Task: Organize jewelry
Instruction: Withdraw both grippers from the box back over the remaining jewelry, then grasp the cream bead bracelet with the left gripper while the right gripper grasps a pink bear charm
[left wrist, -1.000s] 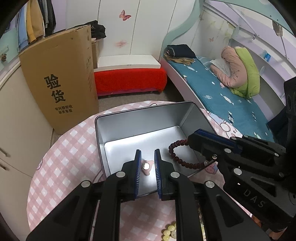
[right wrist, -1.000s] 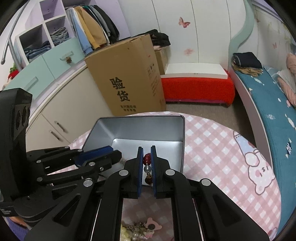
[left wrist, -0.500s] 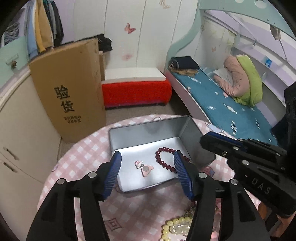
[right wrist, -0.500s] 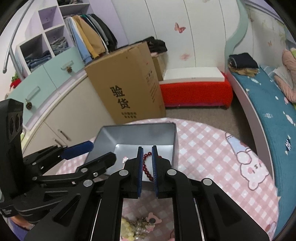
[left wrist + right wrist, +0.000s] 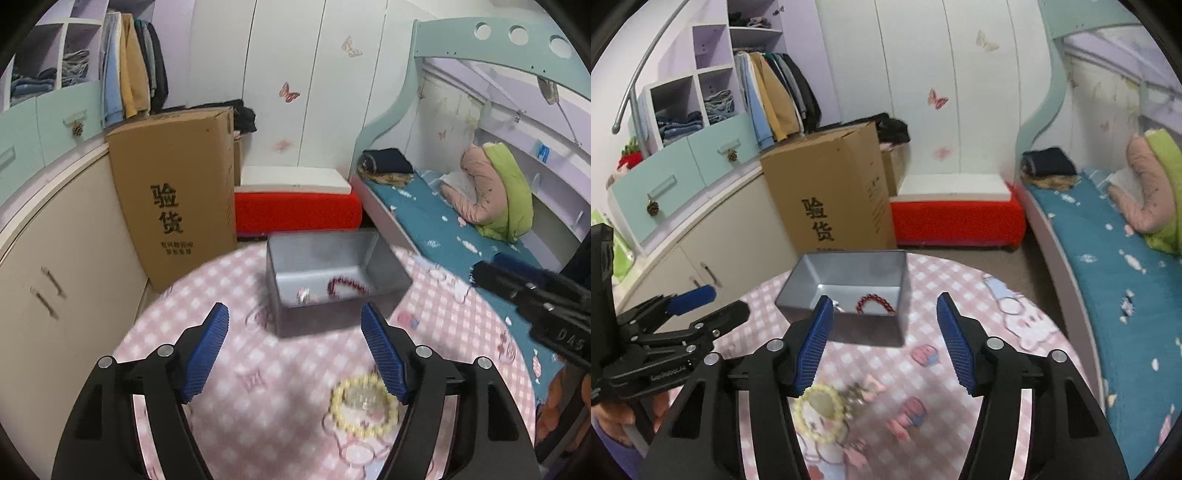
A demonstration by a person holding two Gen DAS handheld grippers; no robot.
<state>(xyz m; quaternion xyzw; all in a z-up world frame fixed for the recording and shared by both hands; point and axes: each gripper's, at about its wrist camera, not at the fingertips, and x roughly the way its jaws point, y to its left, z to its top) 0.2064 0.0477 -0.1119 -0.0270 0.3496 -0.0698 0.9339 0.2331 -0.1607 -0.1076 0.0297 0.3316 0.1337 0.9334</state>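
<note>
A red bead bracelet (image 5: pixel 875 303) lies on the floor of the open metal tin (image 5: pixel 849 271), with a small blurred trinket (image 5: pixel 303 294) beside it. Nearer the cameras, a yellow bead bracelet (image 5: pixel 364 404) rests on the pink checked table (image 5: pixel 236 332). Both the left gripper (image 5: pixel 295 328) and the right gripper (image 5: pixel 884 317) hang above the table – fingers spread wide, holding nothing.
</note>
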